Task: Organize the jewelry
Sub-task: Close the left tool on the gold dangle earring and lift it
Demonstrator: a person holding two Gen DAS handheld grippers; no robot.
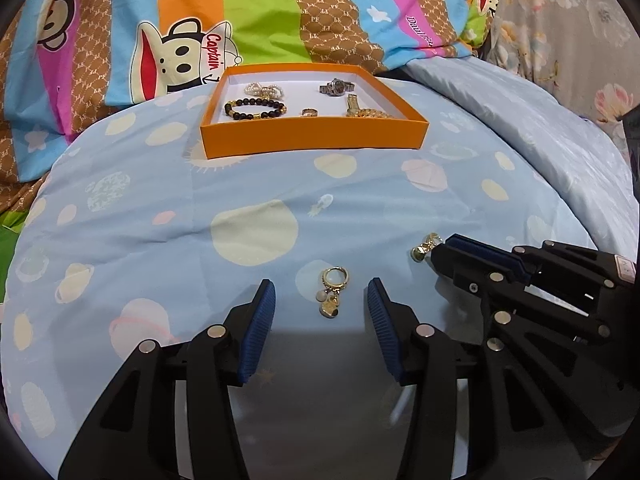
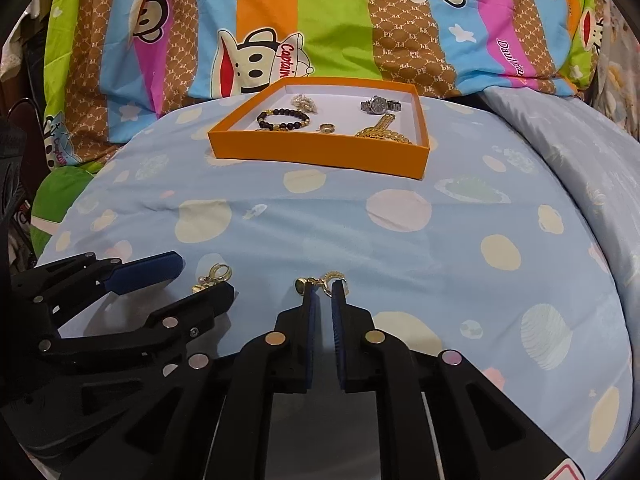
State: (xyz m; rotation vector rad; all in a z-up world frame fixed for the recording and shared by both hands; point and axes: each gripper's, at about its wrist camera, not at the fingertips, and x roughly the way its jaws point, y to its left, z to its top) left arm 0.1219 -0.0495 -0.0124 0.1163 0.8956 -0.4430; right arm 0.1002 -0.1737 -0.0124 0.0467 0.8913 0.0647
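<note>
A gold hoop earring with heart charms (image 1: pixel 333 293) lies on the light blue quilt between the open fingers of my left gripper (image 1: pixel 321 294); it also shows in the right wrist view (image 2: pixel 214 277). My right gripper (image 2: pixel 323 289) is shut on a second gold earring (image 2: pixel 329 281), which also shows in the left wrist view (image 1: pixel 425 246) at the tips of that gripper (image 1: pixel 440 249). An orange box (image 1: pixel 312 142) farther back holds a black bead bracelet (image 1: pixel 256 108), a pearl piece, a ring, a silver watch (image 1: pixel 337 87) and a gold chain.
The quilt (image 1: pixel 240 208) with pale planet spots covers a rounded bed surface. A striped cartoon monkey pillow (image 1: pixel 200 20) lies behind the box. A pale blue quilt fold (image 1: pixel 540 128) rises at the right.
</note>
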